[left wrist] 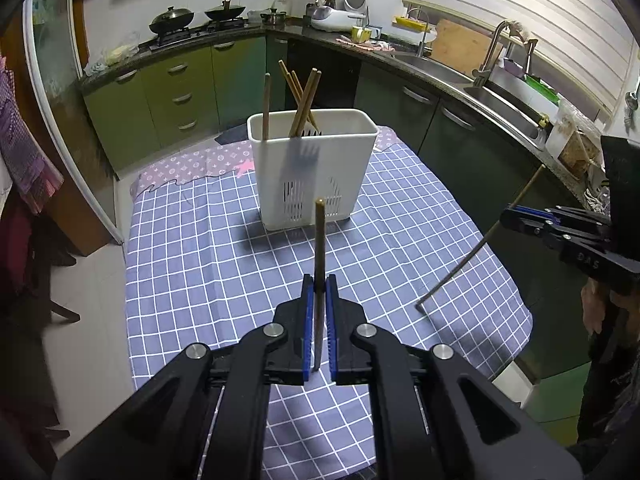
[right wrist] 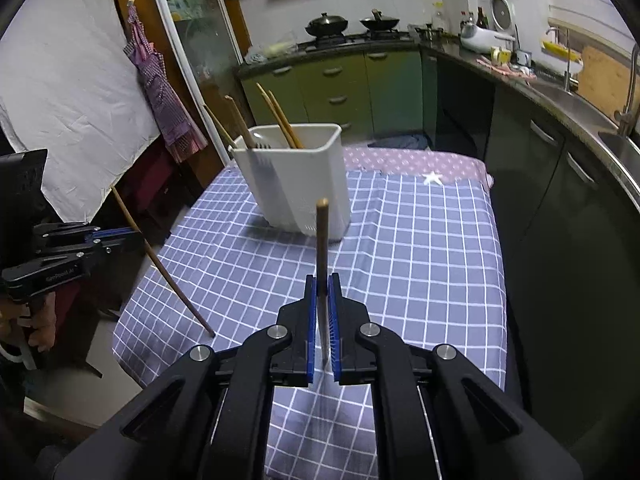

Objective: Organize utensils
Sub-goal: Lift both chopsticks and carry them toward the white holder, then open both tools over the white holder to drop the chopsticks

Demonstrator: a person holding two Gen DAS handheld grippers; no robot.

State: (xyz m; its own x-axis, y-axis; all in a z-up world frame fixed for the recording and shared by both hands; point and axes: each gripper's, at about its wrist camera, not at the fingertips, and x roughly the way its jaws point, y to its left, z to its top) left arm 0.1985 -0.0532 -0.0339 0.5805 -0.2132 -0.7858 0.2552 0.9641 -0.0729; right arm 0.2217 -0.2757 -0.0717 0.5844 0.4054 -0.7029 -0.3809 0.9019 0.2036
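Wooden and slim, a dark brown chopstick (left wrist: pixel 319 264) stands nearly upright between the blue ribbed pads of the left gripper (left wrist: pixel 319 284), whose jaws are pressed onto it; its blunt round end points toward 12 o'clock, and its lower part runs down between the pads. In the right wrist view the same stick (right wrist: pixel 160 264) slants from the gripper (right wrist: pixel 138 236) at 9 o'clock down over the near edge of the cloth.

A second chopstick (right wrist: pixel 322 264), brown at its flat tip and paler lower down, is pinched in the jaws of the right gripper (right wrist: pixel 323 284), also pointing to 12 o'clock. From the left wrist view it (left wrist: pixel 472 248) is a thin diagonal line at 3 o'clock, crossing that gripper (left wrist: pixel 505 216), with its lower end over the cloth near the counter's right edge.

Ahead of both grippers, at 12 o'clock, a white plastic utensil holder (left wrist: pixel 320 168) stands on the counter (left wrist: pixel 192 264), well apart from either pair of jaws. It is a rounded rectangular tub, slightly translucent, with slotted vents low on its wall. Several wooden chopsticks (left wrist: pixel 305 100) lean inside it, crossing, and fork tines (left wrist: pixel 310 133) show at the rim. The counter's cloth is blue-grey with a white grid; a pink patterned cloth (left wrist: pixel 192 164) lies at its far end.
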